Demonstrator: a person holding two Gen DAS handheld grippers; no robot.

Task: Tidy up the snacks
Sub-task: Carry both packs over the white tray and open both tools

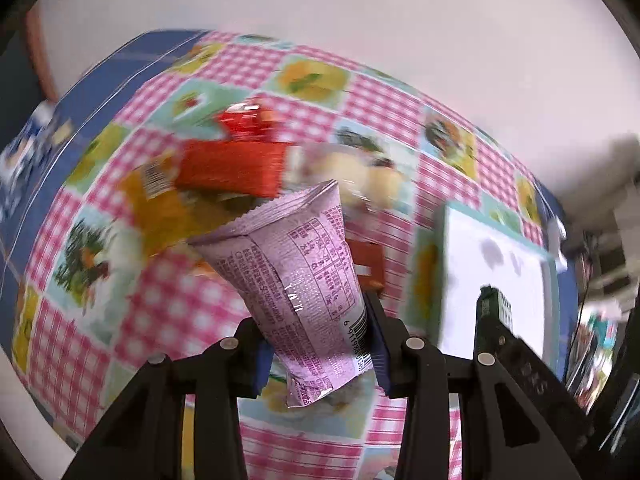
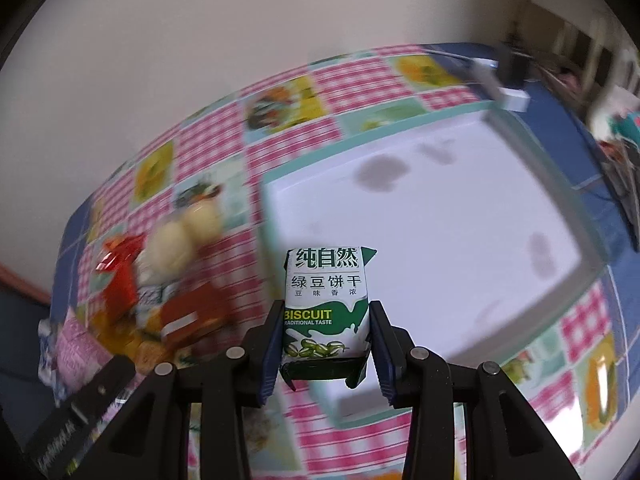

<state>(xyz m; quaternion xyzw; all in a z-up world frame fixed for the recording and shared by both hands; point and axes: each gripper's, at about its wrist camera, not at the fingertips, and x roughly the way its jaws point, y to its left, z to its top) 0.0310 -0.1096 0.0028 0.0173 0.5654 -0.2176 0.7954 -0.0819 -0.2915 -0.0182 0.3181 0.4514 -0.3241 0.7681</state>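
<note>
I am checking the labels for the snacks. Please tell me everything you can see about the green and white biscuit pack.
The biscuit pack is a small sealed packet that looks like glossy plastic film. Its upper part is white with dark green Chinese characters; below are the words BISCUIT and TRADITIONAL TASTE on green, with a picture of green beans. It is held upright, front facing the camera, clamped at both sides by the right tool. It hangs above the near edge of the white tray, not resting on it.

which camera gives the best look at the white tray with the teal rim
The right wrist view: the white tray fills its middle and right, all four rim edges visible, nothing lying inside. The left wrist view catches only part of the tray at the right, partly hidden by the right gripper.
</note>
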